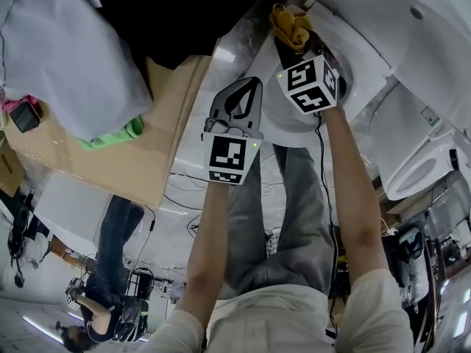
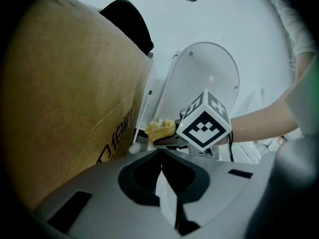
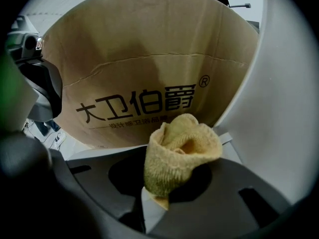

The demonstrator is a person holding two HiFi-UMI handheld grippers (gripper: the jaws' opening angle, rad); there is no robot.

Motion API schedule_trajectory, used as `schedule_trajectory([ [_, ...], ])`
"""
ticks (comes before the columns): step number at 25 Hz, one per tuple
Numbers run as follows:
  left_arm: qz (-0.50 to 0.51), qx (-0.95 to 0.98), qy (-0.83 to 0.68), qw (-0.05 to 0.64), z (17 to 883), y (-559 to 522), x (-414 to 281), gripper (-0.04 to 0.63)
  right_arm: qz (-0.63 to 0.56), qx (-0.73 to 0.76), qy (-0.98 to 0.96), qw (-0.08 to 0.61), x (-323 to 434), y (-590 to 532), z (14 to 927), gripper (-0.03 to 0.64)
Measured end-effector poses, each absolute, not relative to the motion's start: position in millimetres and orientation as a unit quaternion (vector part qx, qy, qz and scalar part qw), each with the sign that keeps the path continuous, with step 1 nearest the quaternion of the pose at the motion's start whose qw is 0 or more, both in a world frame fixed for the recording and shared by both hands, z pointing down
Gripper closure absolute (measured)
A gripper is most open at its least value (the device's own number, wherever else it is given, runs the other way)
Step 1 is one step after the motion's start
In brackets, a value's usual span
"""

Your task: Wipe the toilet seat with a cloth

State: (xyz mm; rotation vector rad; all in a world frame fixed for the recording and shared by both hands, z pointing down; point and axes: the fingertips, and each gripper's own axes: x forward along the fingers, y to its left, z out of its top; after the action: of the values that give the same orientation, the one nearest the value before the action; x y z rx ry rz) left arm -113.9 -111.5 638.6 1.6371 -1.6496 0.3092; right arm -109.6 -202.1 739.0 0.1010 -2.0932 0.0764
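A yellow cloth [image 3: 182, 153] is bunched up in my right gripper [image 3: 158, 195], whose jaws are shut on it. In the head view this right gripper [image 1: 296, 48] holds the cloth [image 1: 290, 23] at the far rim of the white toilet [image 1: 368, 43]. White porcelain [image 3: 291, 113] rises close on the right in the right gripper view. My left gripper [image 1: 249, 88] hangs to the left of the right one, jaws shut and empty, just off the bowl. From the left gripper [image 2: 160, 156] I see the cloth [image 2: 160, 129] and the raised toilet lid [image 2: 209, 78].
A large printed cardboard box [image 1: 158, 149] stands close on the toilet's left [image 2: 65, 93] [image 3: 149, 83]. A second white toilet [image 1: 423, 164] is at the right. A grey cover [image 1: 66, 50] lies over something at the left, with a person [image 1: 110, 271] beyond. A cable [image 1: 321, 160] hangs from the right gripper.
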Motion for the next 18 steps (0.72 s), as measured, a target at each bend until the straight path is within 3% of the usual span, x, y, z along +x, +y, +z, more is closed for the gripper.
schedule_trajectory([
  [18,0.134,0.651,-0.653,0.364,596,-75,-112,0.581,0.057,0.039,-0.898,0.435,-114,-154,678,0.532],
])
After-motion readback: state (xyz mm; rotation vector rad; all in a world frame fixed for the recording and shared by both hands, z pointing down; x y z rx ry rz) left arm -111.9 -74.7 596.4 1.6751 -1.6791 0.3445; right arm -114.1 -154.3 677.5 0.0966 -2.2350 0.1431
